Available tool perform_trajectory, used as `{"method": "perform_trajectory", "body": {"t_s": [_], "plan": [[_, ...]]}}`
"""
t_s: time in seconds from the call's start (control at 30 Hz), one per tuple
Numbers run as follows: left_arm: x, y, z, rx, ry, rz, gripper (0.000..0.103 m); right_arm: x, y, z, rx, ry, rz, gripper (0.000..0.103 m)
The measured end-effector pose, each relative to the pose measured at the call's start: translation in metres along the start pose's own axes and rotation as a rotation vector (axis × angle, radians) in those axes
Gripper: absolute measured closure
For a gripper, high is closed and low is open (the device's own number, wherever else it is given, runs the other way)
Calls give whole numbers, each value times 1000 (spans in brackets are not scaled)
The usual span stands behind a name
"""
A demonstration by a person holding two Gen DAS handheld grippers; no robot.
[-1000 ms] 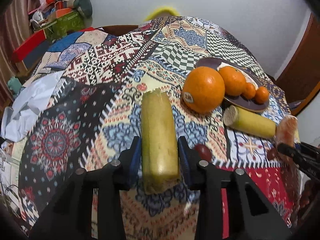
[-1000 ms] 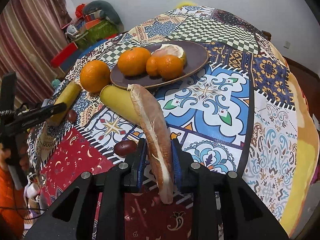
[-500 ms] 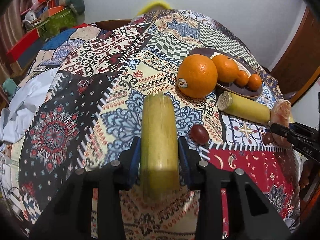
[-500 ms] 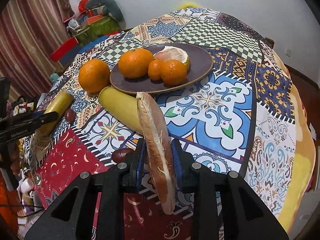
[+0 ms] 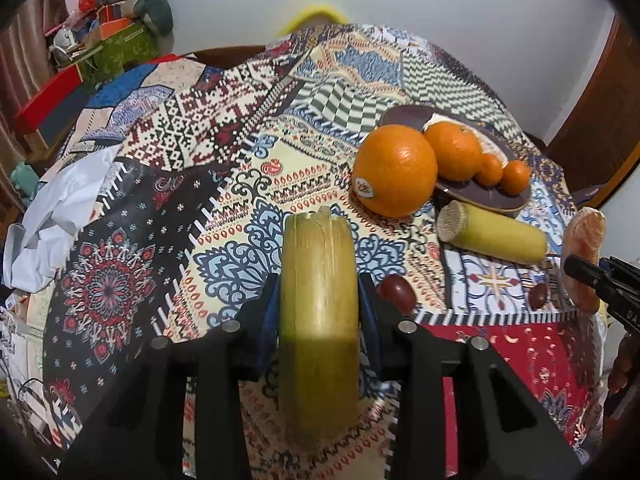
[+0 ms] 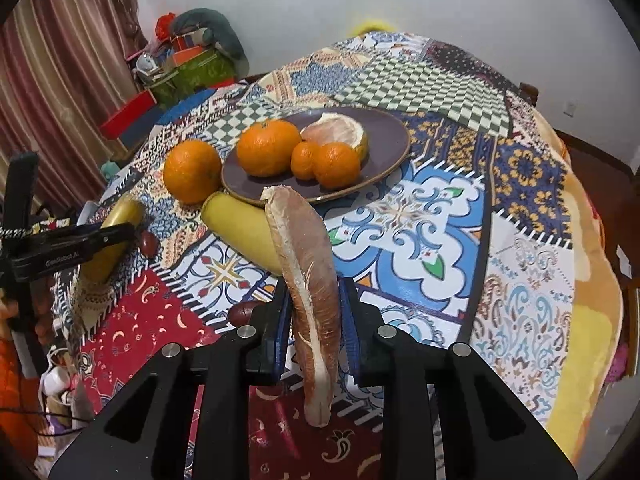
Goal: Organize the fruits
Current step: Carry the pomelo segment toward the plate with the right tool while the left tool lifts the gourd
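My left gripper is shut on a yellow-green sugarcane piece, held above the patterned tablecloth. My right gripper is shut on a pink pomelo segment, held above the cloth in front of the purple plate. The plate holds a large orange, two small tangerines and a peeled pomelo piece. A loose orange and a second sugarcane piece lie beside the plate. Two dark red dates lie on the cloth.
The table is round, covered in a patchwork-pattern cloth. Boxes and clutter stand behind the table on the left by a curtain. White cloth lies off the table's left side. A wooden door is at the right.
Both grippers have risen and pulled back a little with their pieces still held. The table objects have not moved.
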State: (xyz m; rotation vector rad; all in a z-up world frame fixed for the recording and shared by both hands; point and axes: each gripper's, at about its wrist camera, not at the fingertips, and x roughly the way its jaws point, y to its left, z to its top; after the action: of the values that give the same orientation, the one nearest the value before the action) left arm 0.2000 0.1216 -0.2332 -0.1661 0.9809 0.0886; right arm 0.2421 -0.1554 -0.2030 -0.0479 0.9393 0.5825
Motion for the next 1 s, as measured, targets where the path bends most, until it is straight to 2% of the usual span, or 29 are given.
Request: {"method": "perform_trajectory", "body": {"t_s": [0.3,0.47,1.0], "plan": [[-57,-24,10,37,-134,-42,67,-28,5,10,-8,-79,-14,82],[-74,-40,22,58,-190,-75,67,-42,5,18,-7,-125,-22,82],[-69,-74,65,94,-244,-145,67,-46,-12,38,18,-182,-31,82]]}}
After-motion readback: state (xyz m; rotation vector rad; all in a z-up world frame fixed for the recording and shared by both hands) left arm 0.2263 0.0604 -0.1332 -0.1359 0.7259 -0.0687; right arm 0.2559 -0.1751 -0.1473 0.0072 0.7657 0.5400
